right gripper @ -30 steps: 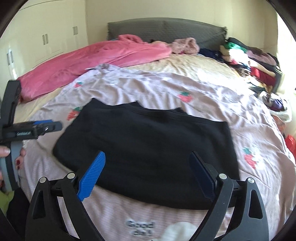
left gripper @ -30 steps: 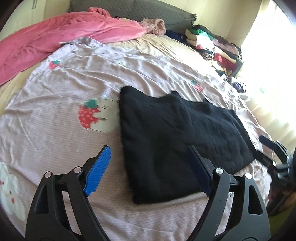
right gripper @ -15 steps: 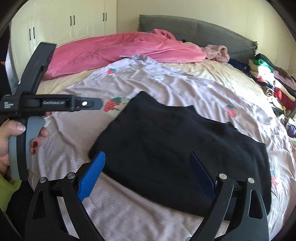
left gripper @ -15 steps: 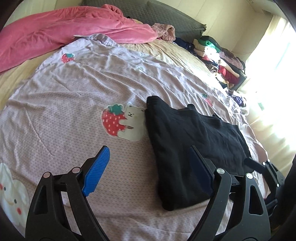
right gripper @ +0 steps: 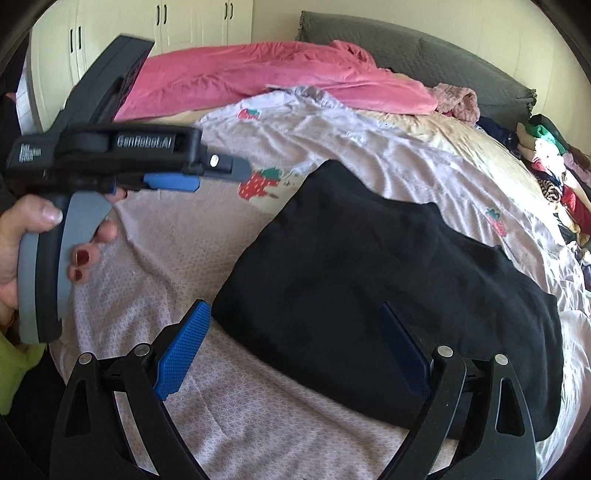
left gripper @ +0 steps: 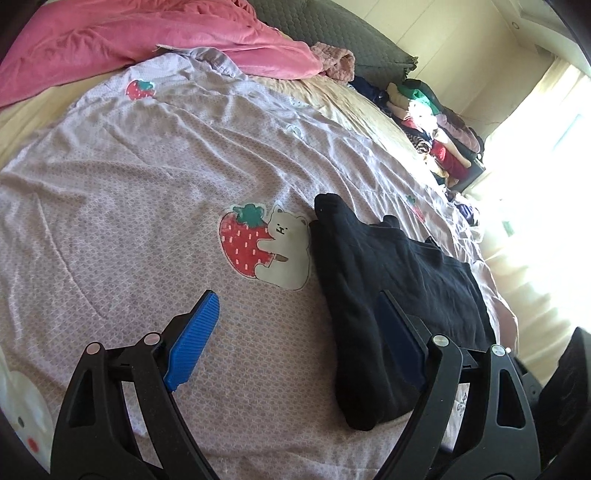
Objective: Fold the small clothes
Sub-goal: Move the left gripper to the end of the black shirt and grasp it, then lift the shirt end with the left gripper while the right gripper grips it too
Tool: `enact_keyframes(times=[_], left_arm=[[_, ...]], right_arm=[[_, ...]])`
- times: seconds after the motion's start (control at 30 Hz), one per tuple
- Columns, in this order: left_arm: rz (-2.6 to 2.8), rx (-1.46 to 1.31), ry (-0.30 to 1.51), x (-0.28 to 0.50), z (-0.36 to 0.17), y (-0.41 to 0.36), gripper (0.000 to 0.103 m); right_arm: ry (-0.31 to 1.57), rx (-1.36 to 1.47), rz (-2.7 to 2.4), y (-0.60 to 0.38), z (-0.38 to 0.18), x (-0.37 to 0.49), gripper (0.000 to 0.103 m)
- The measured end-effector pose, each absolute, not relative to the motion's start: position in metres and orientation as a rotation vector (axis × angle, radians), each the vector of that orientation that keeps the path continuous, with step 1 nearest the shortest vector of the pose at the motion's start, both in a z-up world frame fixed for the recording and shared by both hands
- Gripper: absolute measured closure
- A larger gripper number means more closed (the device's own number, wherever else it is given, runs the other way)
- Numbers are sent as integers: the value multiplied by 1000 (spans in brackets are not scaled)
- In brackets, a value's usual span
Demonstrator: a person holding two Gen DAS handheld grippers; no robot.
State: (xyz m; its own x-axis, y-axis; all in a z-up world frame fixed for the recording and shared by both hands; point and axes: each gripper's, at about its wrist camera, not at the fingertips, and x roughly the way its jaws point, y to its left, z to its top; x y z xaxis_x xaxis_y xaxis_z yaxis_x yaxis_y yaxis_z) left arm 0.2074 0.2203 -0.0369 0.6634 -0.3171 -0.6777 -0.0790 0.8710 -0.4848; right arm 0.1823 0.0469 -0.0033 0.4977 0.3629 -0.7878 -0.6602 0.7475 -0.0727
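The left gripper (left gripper: 299,339), black-framed with ribbed blue pads, hangs with its jaws wide apart and nothing between them over a pale lilac patterned bedsheet (left gripper: 122,206). A folded black knit garment (left gripper: 391,280) lies flat on the sheet, its left edge just beside a printed strawberry-and-white-bear patch (left gripper: 266,243). Beyond, a crumpled pink blanket (left gripper: 147,40) lies against a grey quilted headboard (left gripper: 332,29), and a pile of mixed coloured clothes (left gripper: 436,129) sits at the bed's right edge.

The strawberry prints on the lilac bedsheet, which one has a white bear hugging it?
The large strawberry print beside the black garment's edge; the small far one has none.
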Motion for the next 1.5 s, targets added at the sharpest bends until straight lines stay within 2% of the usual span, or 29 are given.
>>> enact_keyframes(times=[0.47, 0.97, 1.13, 1.2, 1.33, 1.4, 1.5], left_arm=[[-126, -578, 863, 221, -54, 236, 25], [-257, -611, 905, 254, -62, 196, 25], [-301, -617, 948, 269, -71, 180, 40], [-315, -627, 972, 274, -77, 174, 55], [-310, -598, 998, 281, -85, 163, 68], [-306, -603, 1001, 282, -85, 162, 82], [-308, -598, 1007, 285, -81, 160, 91]], right_arm=[[868, -459, 627, 57, -36, 183, 12], [846, -463, 632, 51, -43, 188, 13], [841, -462, 637, 54, -43, 187, 13], [843, -462, 638, 54, -44, 187, 13], [849, -459, 632, 54, -44, 188, 13], [856, -456, 630, 53, -46, 187, 13], [858, -486, 623, 55, -52, 185, 13]])
